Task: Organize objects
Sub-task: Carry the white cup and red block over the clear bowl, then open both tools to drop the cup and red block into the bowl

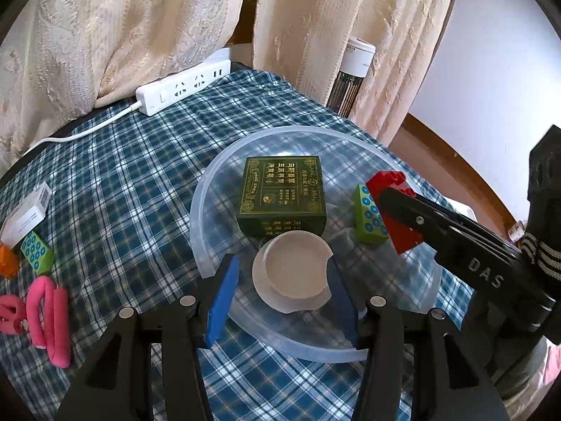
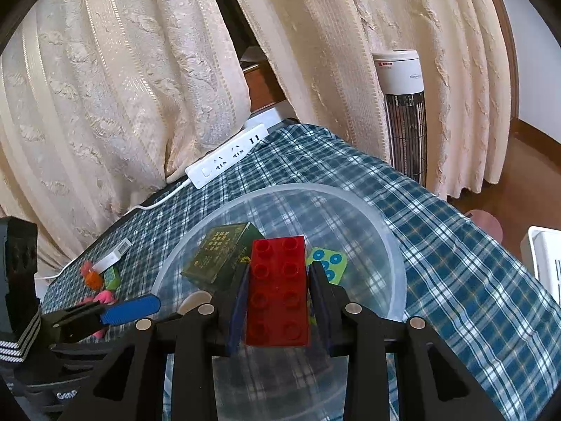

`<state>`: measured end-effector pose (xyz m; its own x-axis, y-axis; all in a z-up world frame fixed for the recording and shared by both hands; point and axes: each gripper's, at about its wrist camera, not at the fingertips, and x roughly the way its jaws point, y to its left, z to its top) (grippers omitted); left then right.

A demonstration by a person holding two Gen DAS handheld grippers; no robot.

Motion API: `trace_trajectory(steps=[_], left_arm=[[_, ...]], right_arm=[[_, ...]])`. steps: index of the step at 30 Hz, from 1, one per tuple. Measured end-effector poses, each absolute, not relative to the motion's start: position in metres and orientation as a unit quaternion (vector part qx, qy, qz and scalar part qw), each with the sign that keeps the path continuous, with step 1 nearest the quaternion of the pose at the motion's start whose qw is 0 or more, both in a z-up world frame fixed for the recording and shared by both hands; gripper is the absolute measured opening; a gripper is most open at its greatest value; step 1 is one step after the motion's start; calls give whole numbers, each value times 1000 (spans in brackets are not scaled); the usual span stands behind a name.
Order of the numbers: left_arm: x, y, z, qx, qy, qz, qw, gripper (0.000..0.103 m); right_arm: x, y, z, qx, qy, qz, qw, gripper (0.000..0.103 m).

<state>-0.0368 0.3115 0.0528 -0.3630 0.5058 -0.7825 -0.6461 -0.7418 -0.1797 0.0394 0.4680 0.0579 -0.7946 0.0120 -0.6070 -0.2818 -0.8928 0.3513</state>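
The right tongs [image 2: 278, 280] pinch the red brick [image 2: 277, 291] above the basin [image 2: 392, 242], probably to drop it inside. The left tongs [image 1: 280, 277] are spread around a cup [image 1: 292, 273] at lower centre.

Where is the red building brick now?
The right gripper holds the red brick above the clear bowl, near the green tile.

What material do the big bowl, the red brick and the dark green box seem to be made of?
Bowl: translucent, slightly frosted plastic; the checked cloth shows through it.
Red brick: glossy moulded plastic with round studs, held by the right gripper.
Green box: probably printed cardboard, with sharp folded edges and gold lettering.
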Motion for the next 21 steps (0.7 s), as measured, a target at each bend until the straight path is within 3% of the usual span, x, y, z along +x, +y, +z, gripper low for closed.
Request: trace_trajectory(steps=[4,8,21], left_arm=[[-32,307,56,-435,83,825,350,54],[-28,301,58,-428,93,835,333,62],[-33,277,58,-438,70,839,315,62]], right_arm=[[35,466,58,-310,219,922,79,36],[30,465,57,-313,222,920,79,36],[32,454,60,-316,221,919,77,44]])
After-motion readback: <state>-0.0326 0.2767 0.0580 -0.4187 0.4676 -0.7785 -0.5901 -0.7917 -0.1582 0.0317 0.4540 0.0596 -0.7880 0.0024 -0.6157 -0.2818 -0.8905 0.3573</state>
